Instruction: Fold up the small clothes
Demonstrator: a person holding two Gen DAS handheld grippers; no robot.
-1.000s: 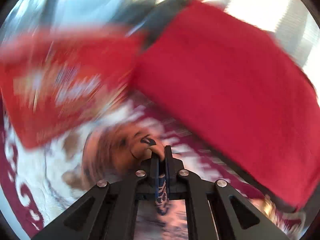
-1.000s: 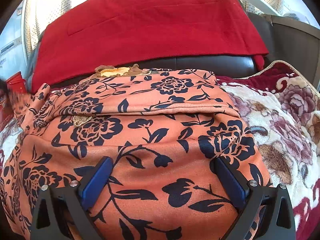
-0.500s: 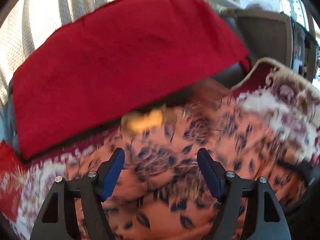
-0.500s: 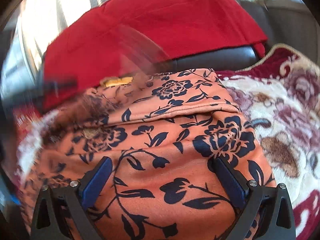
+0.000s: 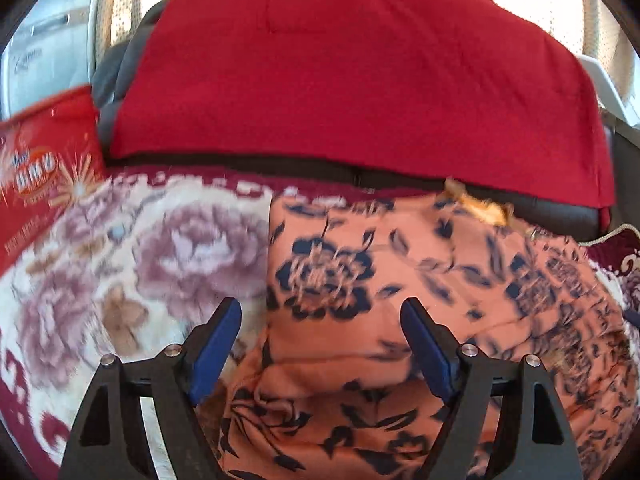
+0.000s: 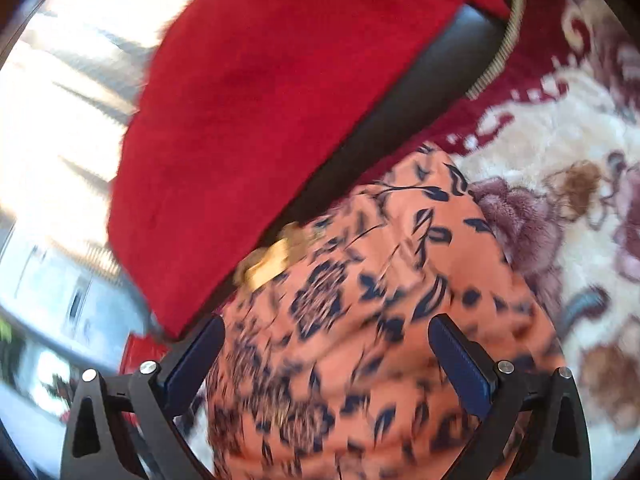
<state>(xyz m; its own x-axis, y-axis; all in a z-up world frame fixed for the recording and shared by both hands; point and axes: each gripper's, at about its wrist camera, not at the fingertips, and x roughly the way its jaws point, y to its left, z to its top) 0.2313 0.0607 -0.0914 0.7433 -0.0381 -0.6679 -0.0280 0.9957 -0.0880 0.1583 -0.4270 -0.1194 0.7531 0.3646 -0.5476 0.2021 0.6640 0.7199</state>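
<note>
Left wrist view shows the orange floral garment (image 5: 420, 320) filling the lower right of the frame, partly folded and lying on a plush flowered blanket (image 5: 132, 264). The left hand-held gripper (image 5: 320, 344) is spread wide, holding nothing, its blue pads straddling the garment's left edge at lower centre. A red cloth (image 5: 360, 80) drapes over a dark seat back across the top, and a red printed packet (image 5: 44, 168) sits at the left edge.

Right wrist view is tilted and blurred. The right hand-held gripper (image 6: 326, 360) is likewise spread apart and empty, over the garment (image 6: 380, 320) in the lower centre, with the red cloth (image 6: 260, 100) at upper left and the blanket (image 6: 560, 160) at right.

Several things could go wrong from here. The blanket's thick pile may be pinched along with the garment, dragging both. Closing on several stacked layers instead of one edge could undo the existing fold. The thin fabric may also slip from the pads and leave the fold crooked.
</note>
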